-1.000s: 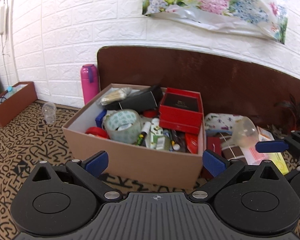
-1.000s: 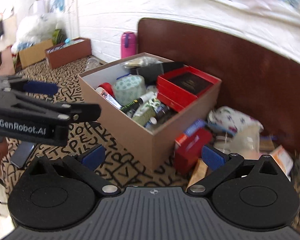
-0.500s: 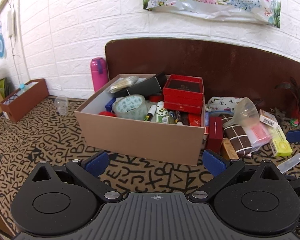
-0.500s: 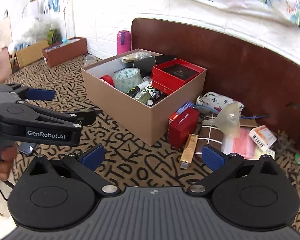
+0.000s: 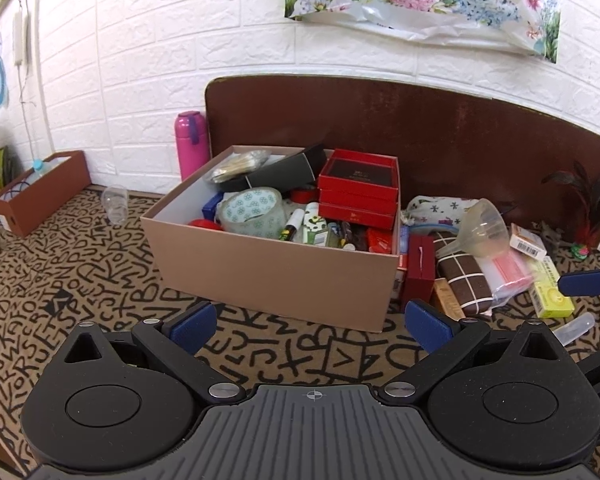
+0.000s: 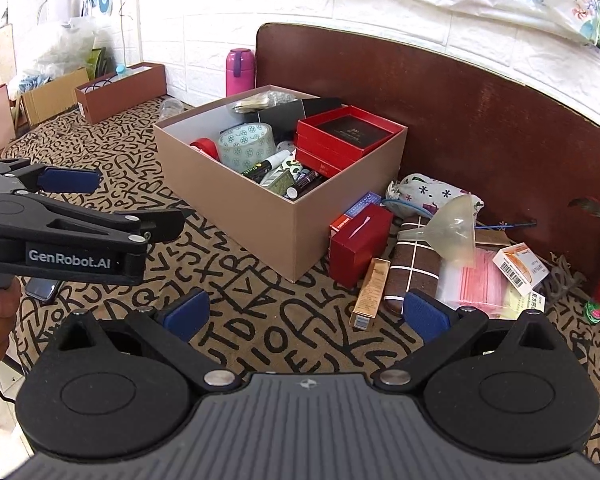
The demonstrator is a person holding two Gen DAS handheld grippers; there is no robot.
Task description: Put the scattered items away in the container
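Observation:
A tan cardboard box stands on the patterned carpet, filled with a tape roll, red gift boxes and small items. Scattered to its right lie a red box, a gold slim box, a brown checked pouch, a clear funnel, a pink packet, a floral pouch and a yellow box. My left gripper is open and empty, back from the box front. My right gripper is open and empty, short of the scattered items.
A brown board leans on the white brick wall behind the box. A pink flask and a clear cup stand at the left. A brown tray box sits far left. A phone lies on the carpet.
Both grippers have pulled back and up from the box, so more carpet and scattered items show. Both stay open and empty.

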